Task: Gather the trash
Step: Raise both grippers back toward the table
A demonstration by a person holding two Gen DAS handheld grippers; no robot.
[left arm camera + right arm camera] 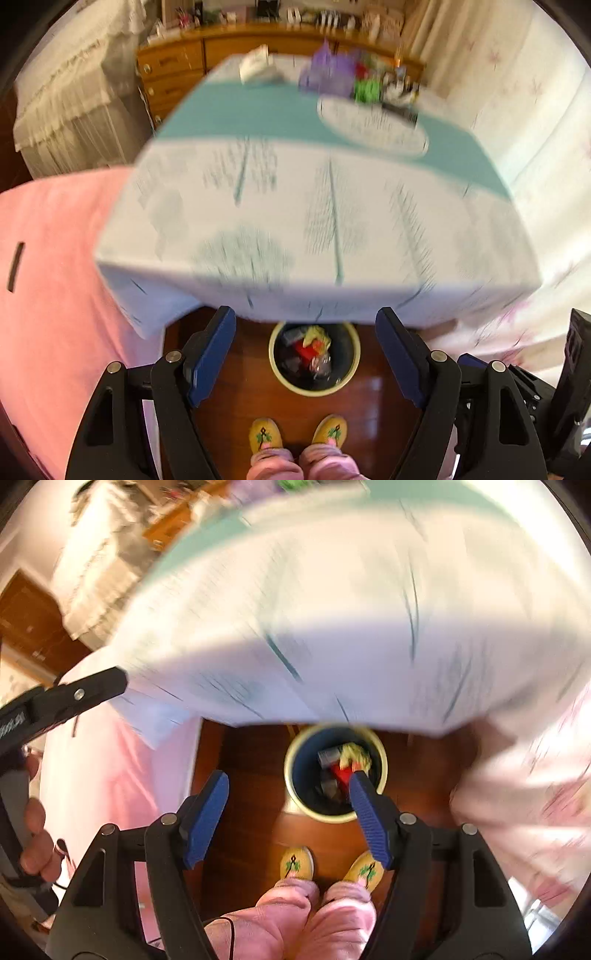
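Note:
A cream-rimmed waste bin (314,393) (325,818) stands on the dark wood floor beneath the table edge, with red and yellow wrappers (312,343) (343,771) inside. My left gripper (306,314) hangs high above it, open, nothing between its blue pads. My right gripper (288,777) is likewise open and empty, its right fingertip (358,779) lying over the bin's mouth in the picture. At the table's far side sit a purple bag (328,72), a green item (367,90) and a white box (258,66), all blurred.
The table (295,206) (332,609) wears a white and teal cloth with an oval doily (373,125). Pink bedding (55,277) lies left, white flowered fabric (535,110) right, a wooden dresser (177,66) behind. A person's yellow slippers (295,435) stand before the bin.

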